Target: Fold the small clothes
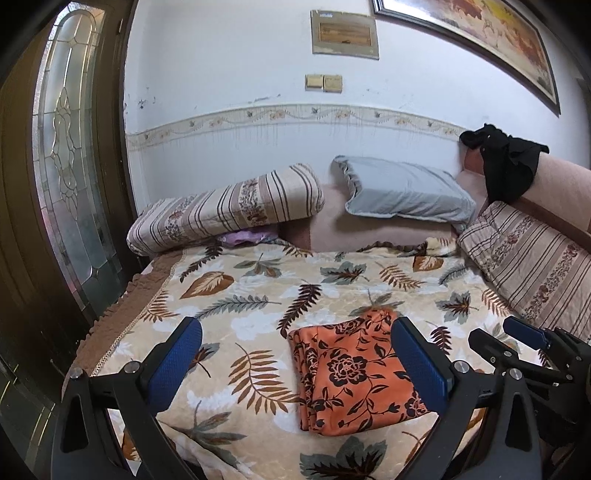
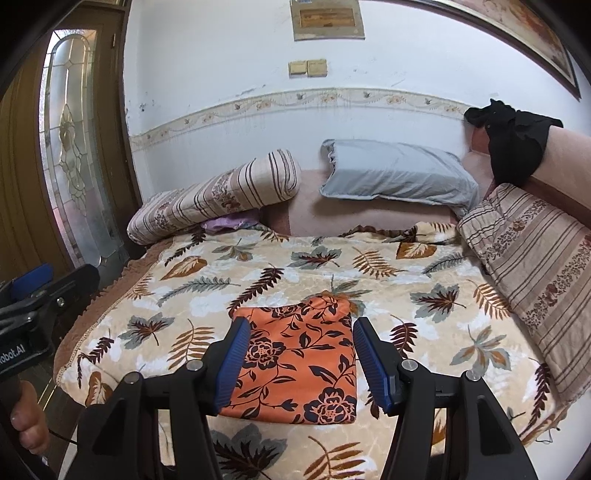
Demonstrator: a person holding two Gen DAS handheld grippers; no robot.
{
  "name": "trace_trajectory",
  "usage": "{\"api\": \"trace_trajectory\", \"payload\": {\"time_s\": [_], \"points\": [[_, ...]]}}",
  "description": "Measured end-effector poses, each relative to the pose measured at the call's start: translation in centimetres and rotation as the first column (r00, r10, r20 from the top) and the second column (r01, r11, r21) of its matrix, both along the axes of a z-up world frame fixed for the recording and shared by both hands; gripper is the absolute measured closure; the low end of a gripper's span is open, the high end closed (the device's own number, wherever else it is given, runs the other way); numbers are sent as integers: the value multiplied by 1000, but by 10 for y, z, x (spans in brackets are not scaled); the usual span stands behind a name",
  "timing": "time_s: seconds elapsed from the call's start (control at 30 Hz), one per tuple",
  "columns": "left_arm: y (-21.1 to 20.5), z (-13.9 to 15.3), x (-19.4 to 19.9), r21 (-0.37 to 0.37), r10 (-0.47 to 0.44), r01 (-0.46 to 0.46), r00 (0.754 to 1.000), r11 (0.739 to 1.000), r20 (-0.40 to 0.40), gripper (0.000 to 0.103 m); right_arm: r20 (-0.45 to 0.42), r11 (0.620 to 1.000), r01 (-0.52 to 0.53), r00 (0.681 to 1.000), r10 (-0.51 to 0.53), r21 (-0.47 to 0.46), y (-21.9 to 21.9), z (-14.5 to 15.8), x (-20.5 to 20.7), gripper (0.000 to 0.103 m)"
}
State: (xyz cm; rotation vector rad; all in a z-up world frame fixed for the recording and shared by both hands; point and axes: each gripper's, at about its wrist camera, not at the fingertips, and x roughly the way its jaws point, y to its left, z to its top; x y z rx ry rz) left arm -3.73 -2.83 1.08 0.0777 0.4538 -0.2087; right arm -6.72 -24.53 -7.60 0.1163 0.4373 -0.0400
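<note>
Apparently the orange floral garment (image 2: 295,354) is lying folded on the leaf blanket (image 2: 424,280); left gripper (image 1: 295,369) and right gripper (image 2: 295,362) are hovering spread, pinching nothing; the black garment (image 2: 517,147) is waiting unfolded.

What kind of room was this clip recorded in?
Most likely a bedroom in a home. A bed or daybed covered by a leaf-print blanket stands against the wall, with a grey pillow and striped bolster at its far end. A framed picture hangs above.
</note>
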Motion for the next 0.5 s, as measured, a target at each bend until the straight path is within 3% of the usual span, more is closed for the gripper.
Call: {"api": "trace_trajectory", "payload": {"time_s": [0.37,0.5], "points": [[-7,-40,61,24,33,-31,994,999,-109,1,-85,999,-43,995,46,29,0,-31,67,41],[-6,-57,94,10,29,-28,991,1000,-130,1,-106,997,-52,993,57,48,-18,-49,99,41]]}}
